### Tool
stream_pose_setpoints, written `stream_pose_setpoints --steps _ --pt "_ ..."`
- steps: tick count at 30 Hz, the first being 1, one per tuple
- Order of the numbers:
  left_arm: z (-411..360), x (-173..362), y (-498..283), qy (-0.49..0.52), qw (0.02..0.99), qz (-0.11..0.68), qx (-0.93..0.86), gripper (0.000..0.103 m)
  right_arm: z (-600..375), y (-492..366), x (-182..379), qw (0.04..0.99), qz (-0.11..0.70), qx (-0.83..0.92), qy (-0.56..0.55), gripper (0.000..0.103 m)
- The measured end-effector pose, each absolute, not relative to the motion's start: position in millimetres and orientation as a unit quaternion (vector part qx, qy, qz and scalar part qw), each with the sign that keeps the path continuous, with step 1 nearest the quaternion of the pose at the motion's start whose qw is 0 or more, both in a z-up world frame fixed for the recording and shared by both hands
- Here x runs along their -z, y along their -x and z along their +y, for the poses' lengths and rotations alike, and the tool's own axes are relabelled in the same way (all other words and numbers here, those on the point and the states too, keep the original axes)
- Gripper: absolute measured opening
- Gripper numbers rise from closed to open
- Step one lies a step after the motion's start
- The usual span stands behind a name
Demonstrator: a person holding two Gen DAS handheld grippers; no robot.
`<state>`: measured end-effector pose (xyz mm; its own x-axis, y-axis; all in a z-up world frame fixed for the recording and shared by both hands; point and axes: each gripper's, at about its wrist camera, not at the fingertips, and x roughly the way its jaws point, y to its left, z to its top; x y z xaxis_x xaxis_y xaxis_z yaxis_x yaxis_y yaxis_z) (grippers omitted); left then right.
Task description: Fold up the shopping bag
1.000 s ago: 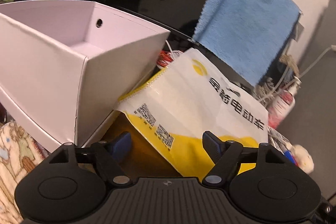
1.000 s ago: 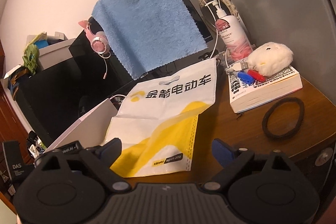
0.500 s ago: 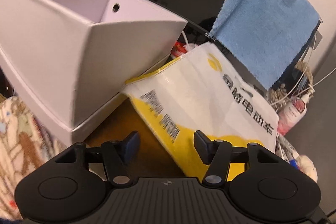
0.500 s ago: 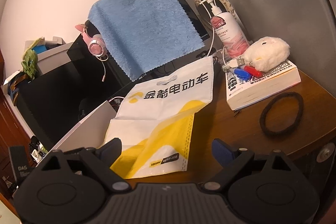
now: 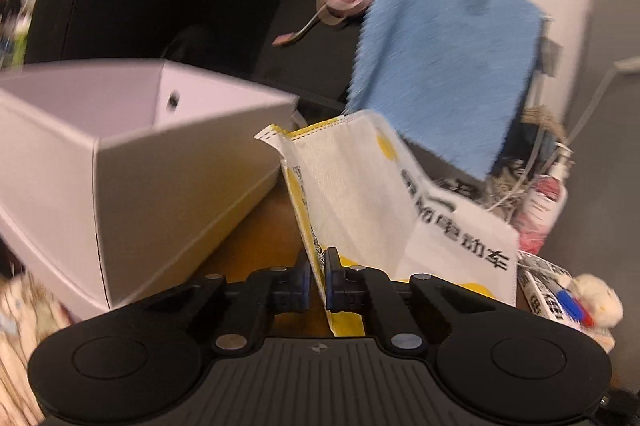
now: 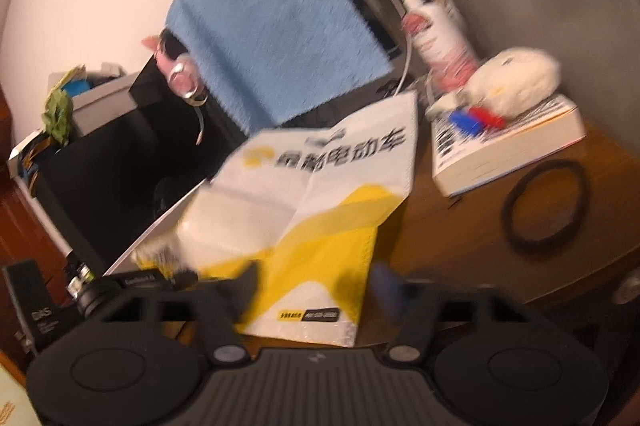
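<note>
A white and yellow shopping bag with black lettering lies on the brown table. In the left wrist view my left gripper is shut on the bag's near left edge, and the bag rises from the fingers, its corner lifted and curling. In the right wrist view my right gripper stands open just short of the bag's near yellow edge, one finger on each side of it, touching nothing. Both views are blurred by motion.
A white open box stands left of the bag. A blue towel hangs behind, with pink headphones beside it. To the right lie a book with a plush toy, a lotion bottle and a black hair band.
My left gripper went from open to shut on the bag's edge and lifted that side. My right gripper moved closer to the bag's near edge and narrowed, staying open.
</note>
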<state>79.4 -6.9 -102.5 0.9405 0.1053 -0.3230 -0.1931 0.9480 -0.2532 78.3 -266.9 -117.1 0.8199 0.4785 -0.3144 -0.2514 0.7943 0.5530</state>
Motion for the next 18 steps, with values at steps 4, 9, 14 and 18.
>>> stream_pose_setpoints --steps 4,9,14,18 --pt "-17.0 99.8 -67.4 0.101 0.985 0.131 -0.051 0.005 -256.1 -89.3 119.2 0.921 0.238 -0.209 -0.229 0.032" --pt "-31.6 97.2 -55.8 0.052 0.993 0.105 -0.019 0.004 -245.7 -103.8 120.1 0.920 0.262 -0.213 -0.198 0.025" --pt "-45.1 98.9 -58.1 0.023 0.990 0.135 0.030 0.004 -241.0 -120.7 120.1 0.915 0.290 -0.217 -0.179 0.023" --pt "-52.2 101.6 -59.6 0.008 0.987 0.151 0.054 0.004 -237.9 -139.0 115.1 0.914 0.305 -0.220 -0.151 0.023"
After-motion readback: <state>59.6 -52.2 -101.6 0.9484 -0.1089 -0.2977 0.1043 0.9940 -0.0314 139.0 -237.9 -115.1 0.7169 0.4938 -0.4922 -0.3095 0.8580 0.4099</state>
